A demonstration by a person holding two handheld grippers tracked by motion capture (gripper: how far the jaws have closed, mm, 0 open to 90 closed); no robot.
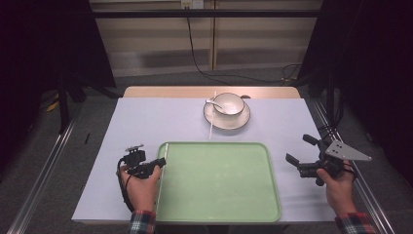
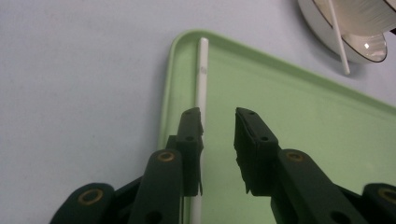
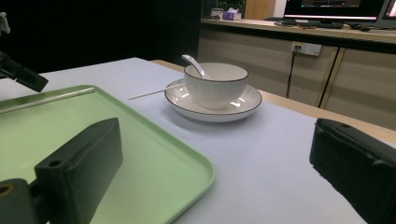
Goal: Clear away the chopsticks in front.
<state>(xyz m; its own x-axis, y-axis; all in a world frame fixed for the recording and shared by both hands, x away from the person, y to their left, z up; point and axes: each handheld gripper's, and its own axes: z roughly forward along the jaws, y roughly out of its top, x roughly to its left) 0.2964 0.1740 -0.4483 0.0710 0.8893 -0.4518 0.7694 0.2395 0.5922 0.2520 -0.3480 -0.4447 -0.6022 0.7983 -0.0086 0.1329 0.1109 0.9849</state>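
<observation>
The left gripper (image 1: 157,163) hovers over the left edge of a green tray (image 1: 219,204), its jaws parted by a modest gap and clamping nothing. In the left gripper view, a white chopstick (image 2: 202,79) lies flat along the tray's left rim, running under the left-hand jaw; whether that jaw touches it cannot be told. The other jaw stands clear over bare tray.

The right gripper (image 1: 300,148), held in the person's right hand (image 1: 338,187) just off the tray's right edge, has its jaws spread wide with nothing between them. It points toward the middle of the tabletop (image 1: 146,117).

Farther back, past the tray's far rim, a white bowl (image 1: 229,103) sits on a saucer (image 1: 242,120) with a spoon (image 1: 213,103) resting inside it. A second white chopstick (image 1: 212,117) leans across the saucer's left side, its near tip reaching almost to the tray's far edge. Both sleeves at the near edge of the high view are plaid.
</observation>
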